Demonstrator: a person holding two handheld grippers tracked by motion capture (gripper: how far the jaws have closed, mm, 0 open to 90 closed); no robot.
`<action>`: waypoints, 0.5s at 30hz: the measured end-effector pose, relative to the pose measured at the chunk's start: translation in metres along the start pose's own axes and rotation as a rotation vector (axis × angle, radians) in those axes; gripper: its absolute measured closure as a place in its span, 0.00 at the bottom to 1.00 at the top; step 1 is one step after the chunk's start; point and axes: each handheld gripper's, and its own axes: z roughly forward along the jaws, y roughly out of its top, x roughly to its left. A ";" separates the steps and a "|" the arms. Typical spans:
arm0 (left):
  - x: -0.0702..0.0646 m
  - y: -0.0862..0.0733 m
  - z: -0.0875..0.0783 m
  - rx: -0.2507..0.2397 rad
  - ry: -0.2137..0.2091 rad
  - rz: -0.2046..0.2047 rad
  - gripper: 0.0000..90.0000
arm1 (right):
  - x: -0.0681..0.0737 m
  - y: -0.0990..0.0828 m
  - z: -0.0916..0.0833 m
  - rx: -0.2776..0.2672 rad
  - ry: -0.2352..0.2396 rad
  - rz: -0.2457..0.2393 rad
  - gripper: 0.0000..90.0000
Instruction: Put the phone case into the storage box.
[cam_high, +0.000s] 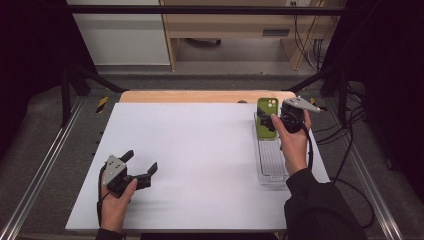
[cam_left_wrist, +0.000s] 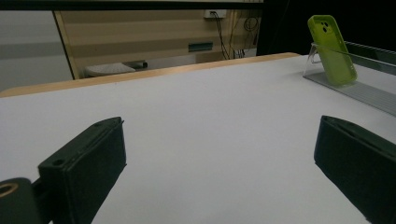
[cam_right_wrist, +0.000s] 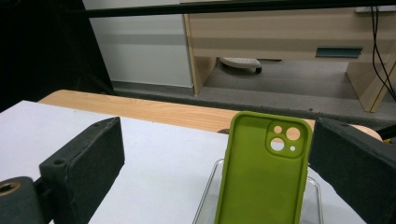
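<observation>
A lime-green phone case (cam_high: 267, 107) stands upright, camera cut-outs at the top, at the far end of a clear ribbed tray (cam_high: 272, 160) on the right of the white table top (cam_high: 200, 150). My right gripper (cam_high: 272, 120) is open just behind the case. In the right gripper view the case (cam_right_wrist: 264, 182) rises between the jaws (cam_right_wrist: 219, 128). Its right edge is close to the right jaw, and a wide gap separates it from the left one. My left gripper (cam_high: 141, 161) rests open and empty at the near left. In the left gripper view the case (cam_left_wrist: 332, 51) leans on the tray (cam_left_wrist: 359, 91) far off.
A wooden strip (cam_high: 207, 96) borders the table's far edge. Beyond it are a floor, a wooden cabinet (cam_high: 235, 25) and cables (cam_high: 312, 45). Metal rails (cam_high: 40, 170) and a dark frame flank the table. Bare white surface lies between the two grippers.
</observation>
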 end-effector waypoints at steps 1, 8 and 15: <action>0.000 0.000 0.000 0.000 0.000 0.000 0.02 | 0.000 0.001 -0.001 -0.001 0.003 0.001 0.05; -0.001 0.000 0.000 0.005 -0.002 0.007 0.02 | 0.000 0.008 -0.007 -0.011 0.024 -0.007 0.04; 0.000 0.000 0.000 0.003 -0.001 0.004 0.02 | 0.001 0.013 -0.010 -0.014 0.038 -0.015 0.04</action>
